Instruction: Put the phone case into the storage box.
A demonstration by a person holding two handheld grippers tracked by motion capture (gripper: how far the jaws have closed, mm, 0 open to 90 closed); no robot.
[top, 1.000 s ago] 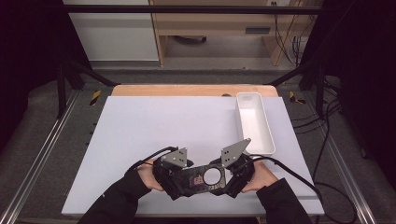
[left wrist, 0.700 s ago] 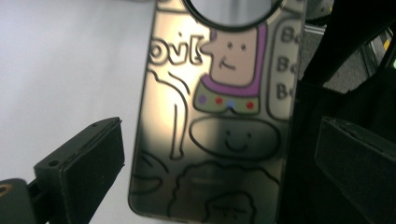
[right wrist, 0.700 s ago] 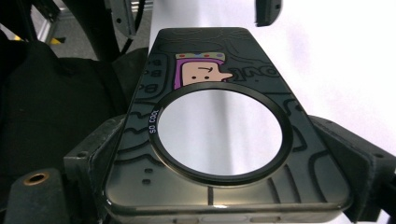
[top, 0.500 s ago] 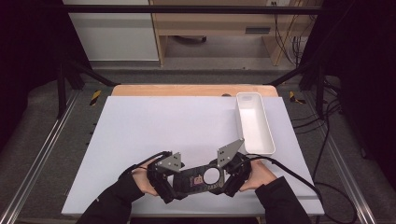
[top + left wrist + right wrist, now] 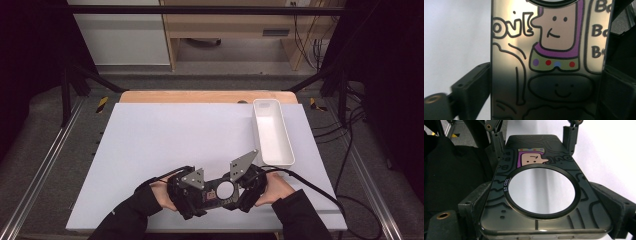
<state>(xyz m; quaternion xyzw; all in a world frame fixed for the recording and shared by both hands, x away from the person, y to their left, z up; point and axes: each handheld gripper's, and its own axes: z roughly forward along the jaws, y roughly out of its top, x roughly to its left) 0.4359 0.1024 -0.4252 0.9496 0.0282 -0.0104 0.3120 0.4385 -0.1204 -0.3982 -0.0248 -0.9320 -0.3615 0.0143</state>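
Observation:
A dark phone (image 5: 220, 192) with a cartoon drawing and a round mirror ring on its back is held level just above the white mat, near the front edge. My left gripper (image 5: 202, 196) grips one end and my right gripper (image 5: 239, 192) the other. In the left gripper view the phone (image 5: 549, 62) spans the gap, and both jaws of my left gripper (image 5: 546, 97) touch its long edges. They have just been closing on it. In the right gripper view, the jaws of my right gripper (image 5: 544, 207) clamp the phone (image 5: 541, 192) at its sides, with the left gripper (image 5: 532, 133) beyond.
A long white tray (image 5: 272, 132) stands at the mat's right side, beyond my right hand. The white mat (image 5: 175, 135) covers a wooden table (image 5: 200, 96). Metal rails run along both sides, and cables trail off to the right.
Both hands and the phone have drifted slightly toward the front edge of the mat. The phone stays between both grippers.

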